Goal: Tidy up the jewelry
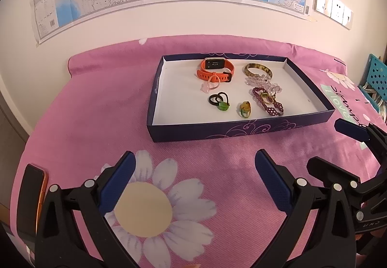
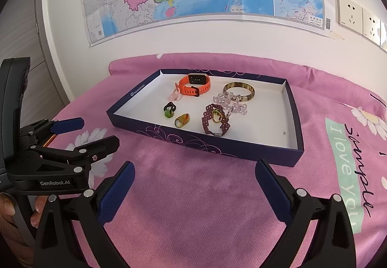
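Near the tray's (image 1: pixel 241 128) back edge sits an orange watch (image 1: pixel 215 69), rings and bracelets closer. Both tongs, left (image 1: pixel 194 171) and right (image 2: pixel 194 178), gape wide, holding nothing.

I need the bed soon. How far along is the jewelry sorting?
Done: the pieces all sit in the box, including the watch, bangle and purple bracelet. In hand: nothing; the left gripper and right gripper are open over the bedspread. Left: the bracelets at the right lie tangled, so separating them seems undone.
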